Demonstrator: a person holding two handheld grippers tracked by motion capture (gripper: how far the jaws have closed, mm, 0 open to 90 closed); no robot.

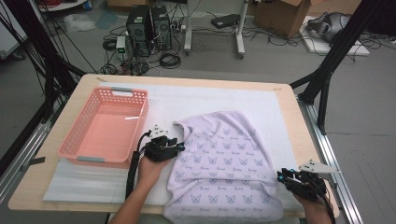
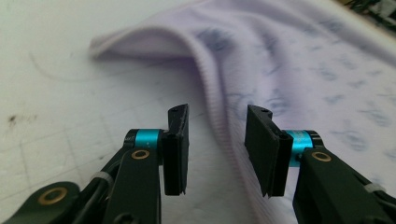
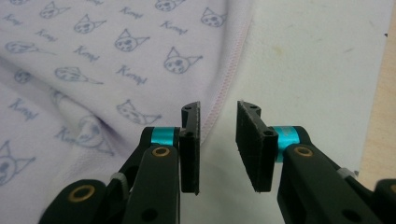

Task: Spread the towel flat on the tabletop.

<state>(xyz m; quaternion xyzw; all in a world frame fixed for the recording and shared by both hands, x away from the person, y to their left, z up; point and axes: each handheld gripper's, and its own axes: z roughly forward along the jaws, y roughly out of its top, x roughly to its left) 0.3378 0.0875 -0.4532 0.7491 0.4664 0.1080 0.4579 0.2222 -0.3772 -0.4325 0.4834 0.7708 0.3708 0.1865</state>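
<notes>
A lilac cloth (image 1: 224, 158) printed with small cat faces lies spread on the white mat (image 1: 201, 95), its near end hanging over the table's front edge. My left gripper (image 1: 180, 147) sits at the cloth's left border, just below its folded-over top corner. In the left gripper view the left gripper (image 2: 217, 140) is open, with the ribbed hem of the cloth (image 2: 289, 56) running between the jaws, untouched by the pads. My right gripper (image 1: 281, 176) rests at the cloth's lower right border. The right gripper (image 3: 218, 140) is open, the stitched edge of the cloth (image 3: 93, 70) lying under the gap.
A pink plastic basket (image 1: 105, 126) stands to the left of the left hand, nothing in it. The wooden table (image 1: 289, 100) ends close to the right of the right gripper. Computer towers (image 1: 148, 28), cables and a cardboard box (image 1: 282, 14) lie on the floor beyond.
</notes>
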